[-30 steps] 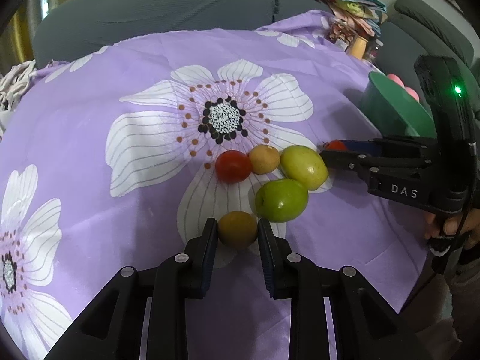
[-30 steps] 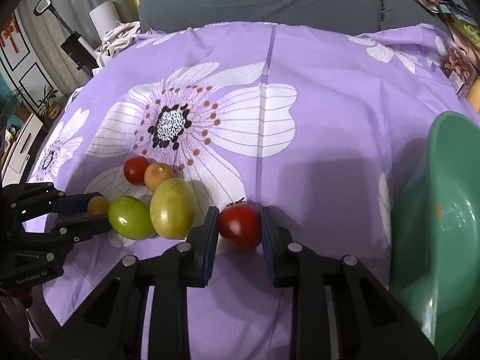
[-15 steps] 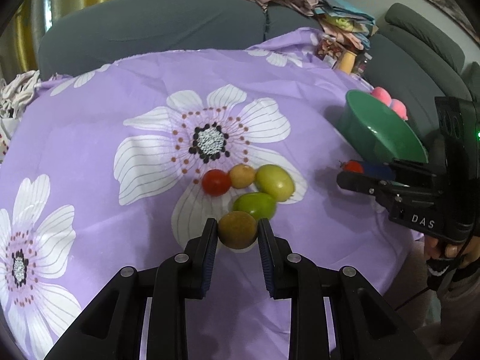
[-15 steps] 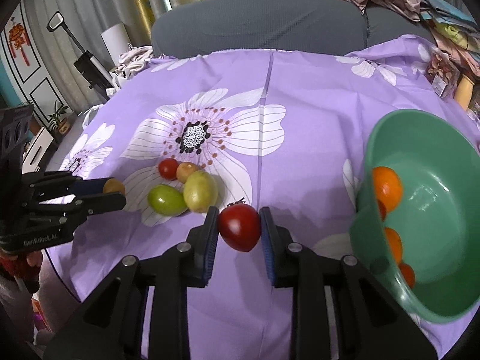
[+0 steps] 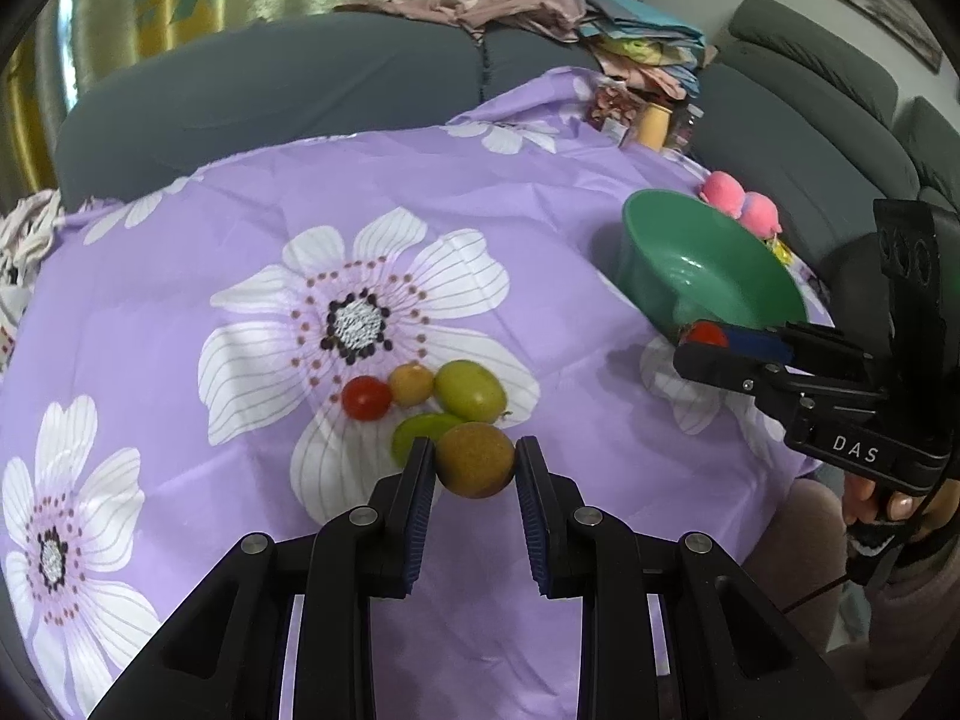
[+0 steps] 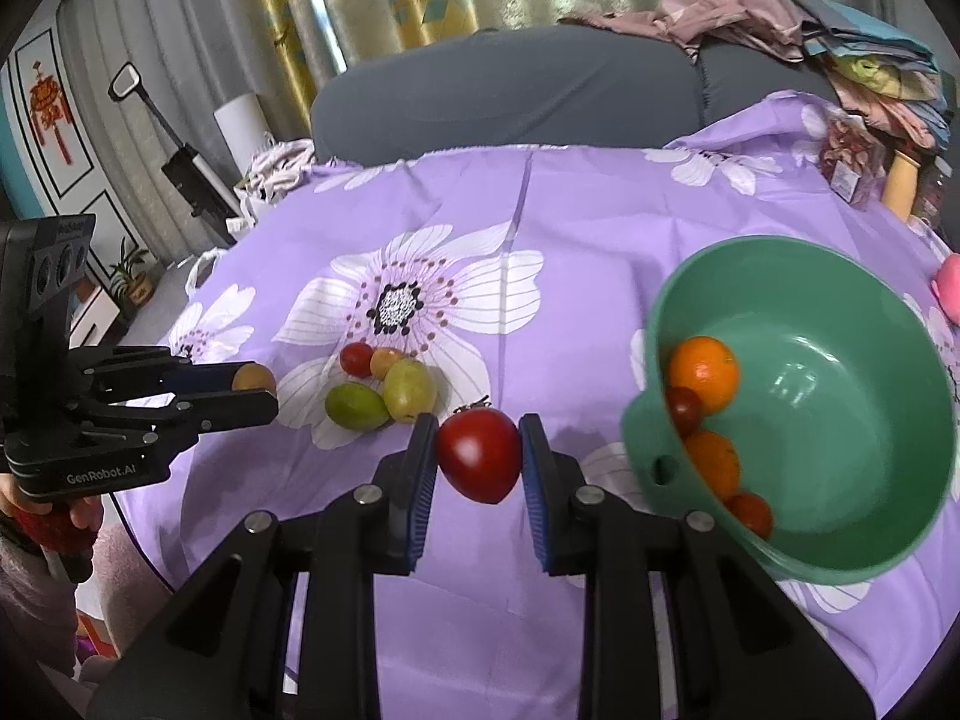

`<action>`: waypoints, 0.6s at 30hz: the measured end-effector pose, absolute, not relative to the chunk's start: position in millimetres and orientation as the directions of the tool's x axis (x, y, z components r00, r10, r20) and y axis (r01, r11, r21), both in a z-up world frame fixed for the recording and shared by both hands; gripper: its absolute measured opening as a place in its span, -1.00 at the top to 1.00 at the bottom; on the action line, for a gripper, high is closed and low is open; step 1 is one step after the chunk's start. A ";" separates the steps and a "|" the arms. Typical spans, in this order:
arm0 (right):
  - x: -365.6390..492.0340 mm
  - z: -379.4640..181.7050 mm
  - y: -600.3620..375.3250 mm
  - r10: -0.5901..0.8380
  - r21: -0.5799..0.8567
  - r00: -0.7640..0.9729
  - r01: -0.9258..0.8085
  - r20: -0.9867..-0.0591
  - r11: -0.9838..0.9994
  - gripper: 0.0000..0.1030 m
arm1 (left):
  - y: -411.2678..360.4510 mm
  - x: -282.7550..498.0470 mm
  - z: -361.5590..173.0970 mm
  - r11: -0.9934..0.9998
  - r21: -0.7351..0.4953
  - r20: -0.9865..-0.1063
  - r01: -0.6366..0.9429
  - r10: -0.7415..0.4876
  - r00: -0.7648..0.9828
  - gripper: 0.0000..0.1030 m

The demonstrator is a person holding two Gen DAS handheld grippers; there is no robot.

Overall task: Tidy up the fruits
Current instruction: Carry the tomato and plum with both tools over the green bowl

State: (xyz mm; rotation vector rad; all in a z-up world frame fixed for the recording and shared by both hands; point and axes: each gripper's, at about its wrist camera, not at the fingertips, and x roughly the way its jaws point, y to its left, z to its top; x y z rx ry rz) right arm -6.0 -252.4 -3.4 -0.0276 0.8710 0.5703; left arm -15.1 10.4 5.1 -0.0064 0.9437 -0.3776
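Observation:
My left gripper is shut on a brownish-yellow fruit and holds it above the purple flowered cloth. My right gripper is shut on a red tomato, held above the cloth left of the green bowl. The bowl holds two oranges and small red fruits. On the cloth lie a small red tomato, a small orange fruit and two green fruits, also in the right wrist view. The bowl shows in the left wrist view.
A grey sofa with piled clothes runs behind the table. A pink toy sits beyond the bowl. Packets and a yellow jar stand at the far table edge. The table's near edge drops off at the right.
Both grippers have lifted up and pulled back with their fruits. The green bowl has come into fuller view with its fruit showing.

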 end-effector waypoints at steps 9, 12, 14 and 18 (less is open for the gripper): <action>-10.0 1.2 -280.2 0.458 0.222 0.544 -0.444 -0.703 0.868 0.47 | -17.5 -12.7 15.5 0.920 -0.137 -0.787 0.367 -0.326 0.523 0.47; -10.5 3.0 -289.8 0.453 0.228 0.560 -0.426 -0.693 0.875 0.47 | -28.0 -10.6 19.7 0.913 -0.128 -0.785 0.387 -0.331 0.523 0.47; -10.4 3.7 -297.5 0.448 0.232 0.570 -0.413 -0.688 0.881 0.47 | -35.2 -8.0 22.6 0.909 -0.120 -0.784 0.400 -0.334 0.524 0.47; -8.9 3.9 -314.7 0.438 0.243 0.589 -0.382 -0.680 0.892 0.47 | -51.9 -0.2 28.6 0.895 -0.112 -0.779 0.431 -0.348 0.521 0.47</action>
